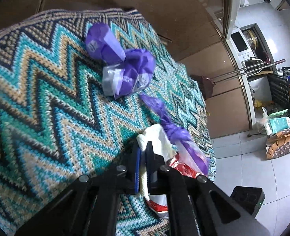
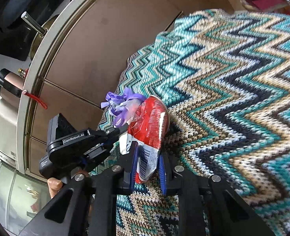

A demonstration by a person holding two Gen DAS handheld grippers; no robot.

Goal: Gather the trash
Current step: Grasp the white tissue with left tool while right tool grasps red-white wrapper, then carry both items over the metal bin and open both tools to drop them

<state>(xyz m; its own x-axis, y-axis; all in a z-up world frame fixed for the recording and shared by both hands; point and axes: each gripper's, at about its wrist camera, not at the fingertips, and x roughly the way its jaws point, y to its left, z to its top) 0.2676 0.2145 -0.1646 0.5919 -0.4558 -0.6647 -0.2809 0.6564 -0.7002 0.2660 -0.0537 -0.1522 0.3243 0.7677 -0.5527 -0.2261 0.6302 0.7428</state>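
Observation:
My left gripper [image 1: 144,153] is shut on a crumpled white tissue [image 1: 156,137] over the zigzag-knit cloth [image 1: 46,98]. My right gripper [image 2: 147,153] is shut on a red and white can [image 2: 152,122] that sits inside a thin purple plastic bag [image 2: 121,106]. The can [image 1: 182,167] and the bag's twisted neck [image 1: 170,125] also show in the left wrist view, just right of the tissue. A roll of purple bags [image 1: 103,43] and a loose bundle of them [image 1: 129,72] lie farther back on the cloth. The left gripper also shows in the right wrist view [image 2: 113,131], touching the bag.
The cloth covers a raised surface that ends at its right edge [image 1: 206,118]. Brown cabinet panels [image 1: 164,9] stand behind. On the tiled floor [image 1: 253,167] to the right are bags and boxes [image 1: 278,129], a broom [image 1: 206,82] and a black rack [image 1: 282,88].

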